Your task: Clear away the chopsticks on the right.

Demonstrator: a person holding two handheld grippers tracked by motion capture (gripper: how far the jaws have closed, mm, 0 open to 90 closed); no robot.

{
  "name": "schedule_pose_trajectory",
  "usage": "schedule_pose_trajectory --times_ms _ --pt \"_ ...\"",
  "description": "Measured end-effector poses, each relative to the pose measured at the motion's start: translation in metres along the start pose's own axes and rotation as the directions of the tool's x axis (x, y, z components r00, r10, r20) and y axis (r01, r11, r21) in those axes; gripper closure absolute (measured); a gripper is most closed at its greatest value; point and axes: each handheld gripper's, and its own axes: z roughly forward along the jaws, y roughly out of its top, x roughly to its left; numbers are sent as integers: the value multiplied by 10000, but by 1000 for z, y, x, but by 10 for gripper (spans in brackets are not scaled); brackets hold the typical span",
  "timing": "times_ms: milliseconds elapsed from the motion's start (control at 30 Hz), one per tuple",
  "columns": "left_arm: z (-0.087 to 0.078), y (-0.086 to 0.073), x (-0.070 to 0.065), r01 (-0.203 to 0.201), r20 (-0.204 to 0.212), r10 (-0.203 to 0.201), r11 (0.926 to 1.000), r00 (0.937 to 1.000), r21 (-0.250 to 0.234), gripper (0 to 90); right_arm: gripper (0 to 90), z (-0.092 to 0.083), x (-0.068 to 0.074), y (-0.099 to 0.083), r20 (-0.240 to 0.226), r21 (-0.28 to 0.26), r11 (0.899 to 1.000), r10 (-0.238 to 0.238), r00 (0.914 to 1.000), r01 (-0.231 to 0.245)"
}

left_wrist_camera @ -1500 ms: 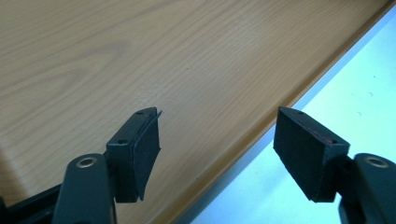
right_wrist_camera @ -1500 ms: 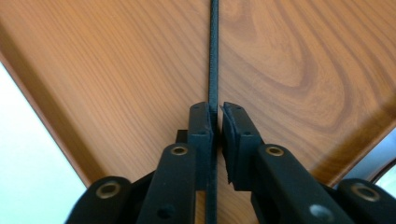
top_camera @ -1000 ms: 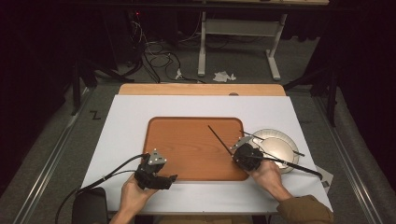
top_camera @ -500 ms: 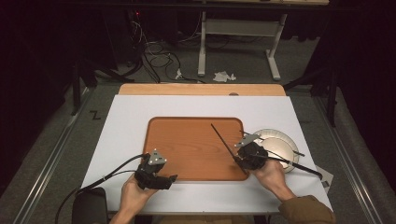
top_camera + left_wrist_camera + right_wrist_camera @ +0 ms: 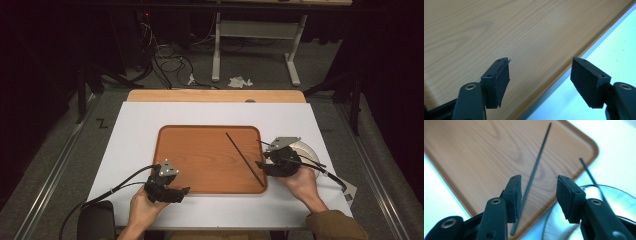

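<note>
On the tray [image 5: 200,160], we found the chopstick [image 5: 534,173] lying lengthwise between the right gripper [image 5: 537,195]'s parted, empty jaws, nearer its left pad.

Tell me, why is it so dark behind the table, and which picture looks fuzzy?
High view: light falls on the white table and tray; the room behind is dim. Left gripper view: wood grain is soft. Right gripper view: the thin stick blurs at its far end.
</note>
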Motion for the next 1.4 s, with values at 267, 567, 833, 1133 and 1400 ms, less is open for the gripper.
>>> schedule_pose_trajectory --times_ms 267,567,833,1133,1400 --pt "1 0 0 -1 23 1 10000 10000 33 313 590 -12 -16 -4 322 -272 9987 438 9985 -429" --pt "1 0 0 12 -12 -12 10000 10000 16 312 592 -26 -33 -9 472 -544 9949 872 9951 -846" --pt "1 0 0 21 9 -21 10000 10000 43 312 604 -39 -52 -17 777 -798 9897 1255 9890 -1193" --pt "1 0 1 36 20 -36 10000 10000 52 312 682 -49 -75 -30 1379 -1043 9785 1914 9718 -1779" --pt "1 0 1 48 -6 -48 10000 10000 67 312 710 -51 -98 -48 1846 -783 9675 2512 9502 -2405"
